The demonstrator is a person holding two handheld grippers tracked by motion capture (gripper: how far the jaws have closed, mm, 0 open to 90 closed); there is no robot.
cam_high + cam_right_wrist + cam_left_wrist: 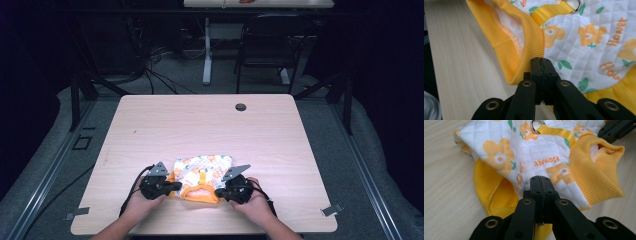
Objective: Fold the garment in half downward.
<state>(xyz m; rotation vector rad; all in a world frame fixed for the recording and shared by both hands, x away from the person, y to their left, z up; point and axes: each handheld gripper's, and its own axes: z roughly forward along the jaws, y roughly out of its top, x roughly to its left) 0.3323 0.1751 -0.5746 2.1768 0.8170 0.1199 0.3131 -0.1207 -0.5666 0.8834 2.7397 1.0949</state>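
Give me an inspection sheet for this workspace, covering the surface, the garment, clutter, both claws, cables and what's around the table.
Surface: light wooden table, bare but for a dark round port near its far edge.
Job's things: small quilted garment, white with orange flowers and yellow ribbed trim, lying at the near edge; yellow strap with metal ring on top.
Clutter: nothing seen.
Claws: left claw shut, its jaws at the garment's quilted edge; right claw shut at the yellow ribbed collar; whether either pinches cloth cannot be told.
Cables: one black cable trails from the left claw; more lie on the floor beyond.
Surroundings: dark room, black chair, a second table's white leg.
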